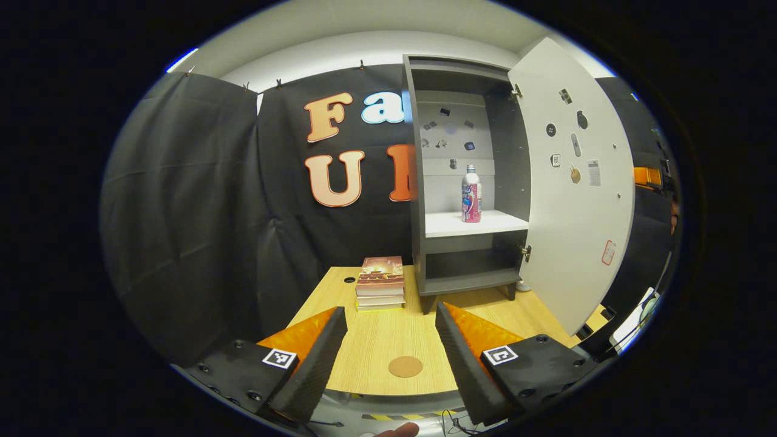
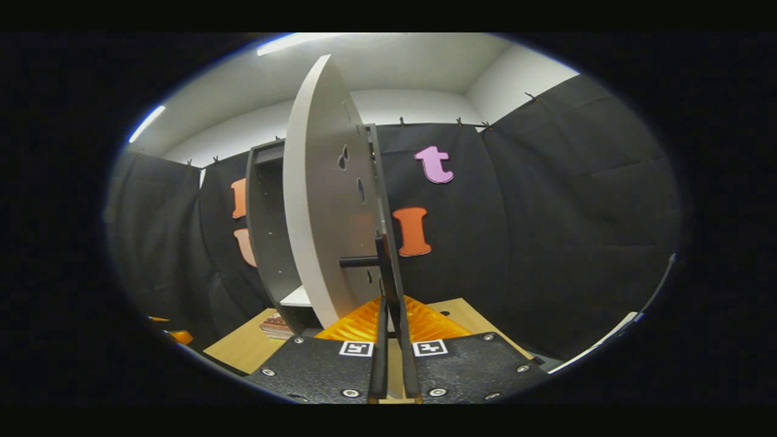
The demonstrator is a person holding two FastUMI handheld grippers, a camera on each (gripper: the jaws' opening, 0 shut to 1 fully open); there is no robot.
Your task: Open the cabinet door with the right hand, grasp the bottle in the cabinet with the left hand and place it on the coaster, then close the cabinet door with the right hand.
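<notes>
The grey cabinet (image 1: 419,243) stands open on the wooden table, its white door (image 1: 576,200) swung out to the right. A pink and white bottle (image 1: 471,194) stands upright on the white shelf inside. A round brown coaster (image 1: 405,366) lies on the table near its front edge. My left gripper (image 1: 391,321) hovers open over the front of the table with nothing between its fingers, the coaster showing in the gap. In the right gripper view the door (image 2: 318,200) is seen nearly edge-on, and my right gripper (image 2: 391,306) is shut on the black door handle (image 2: 382,261).
A short stack of books (image 1: 380,283) lies on the table left of the cabinet's foot. The table (image 1: 376,340) ends just below the coaster. Black cloth walls close the booth on all sides. A lower cabinet compartment (image 1: 467,267) sits under the shelf.
</notes>
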